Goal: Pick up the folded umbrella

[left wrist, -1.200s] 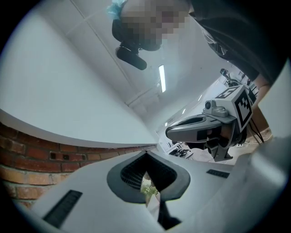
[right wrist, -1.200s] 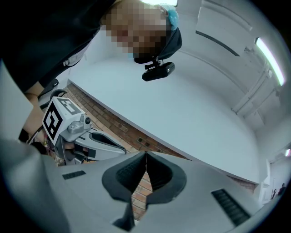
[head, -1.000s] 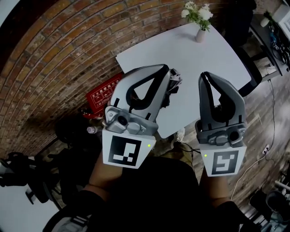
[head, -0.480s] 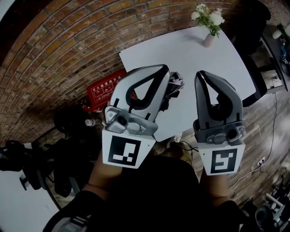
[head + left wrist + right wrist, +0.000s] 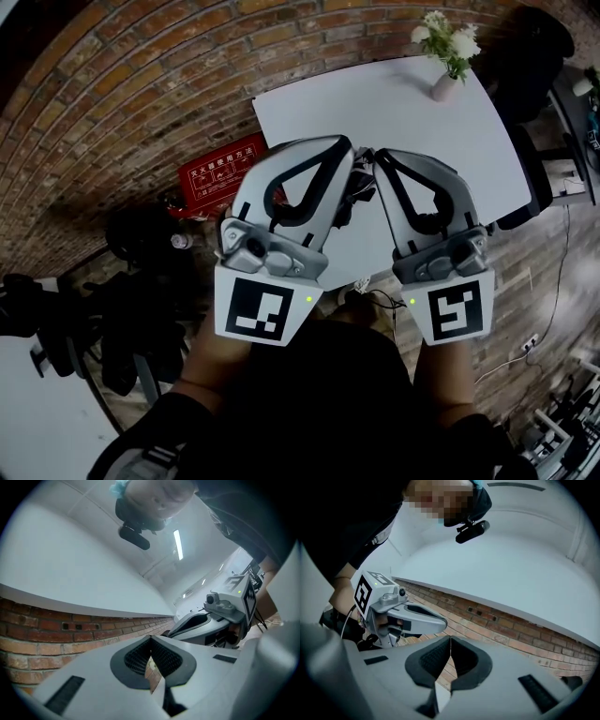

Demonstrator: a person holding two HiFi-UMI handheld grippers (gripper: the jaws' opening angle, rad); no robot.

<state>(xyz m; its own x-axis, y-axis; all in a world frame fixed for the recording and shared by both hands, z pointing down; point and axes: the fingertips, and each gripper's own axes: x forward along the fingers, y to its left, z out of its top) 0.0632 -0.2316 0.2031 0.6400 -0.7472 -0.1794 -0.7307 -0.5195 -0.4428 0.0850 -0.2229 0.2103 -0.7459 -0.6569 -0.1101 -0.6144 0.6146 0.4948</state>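
In the head view both grippers are held side by side above the near edge of a white table (image 5: pixel 412 103). My left gripper (image 5: pixel 343 146) is shut with nothing in it. My right gripper (image 5: pixel 382 156) is shut and empty too, its tip leaning towards the left one. Between and behind them a dark bundled thing (image 5: pixel 360 180), likely the folded umbrella, lies on the table's near corner, mostly hidden. In the left gripper view the jaws (image 5: pixel 151 639) meet, facing a brick wall. The right gripper view shows its jaws (image 5: pixel 450 640) closed the same way.
A vase of white flowers (image 5: pixel 448 47) stands at the table's far right corner. A red sign (image 5: pixel 220 175) leans at the foot of the brick wall (image 5: pixel 141 84). A black chair (image 5: pixel 530 47) is at the right; dark gear (image 5: pixel 103 319) sits on the floor at the left.
My right gripper has swung left, so its tip now sits close to the left gripper's tip. The left gripper has hardly shifted. Both stay shut.
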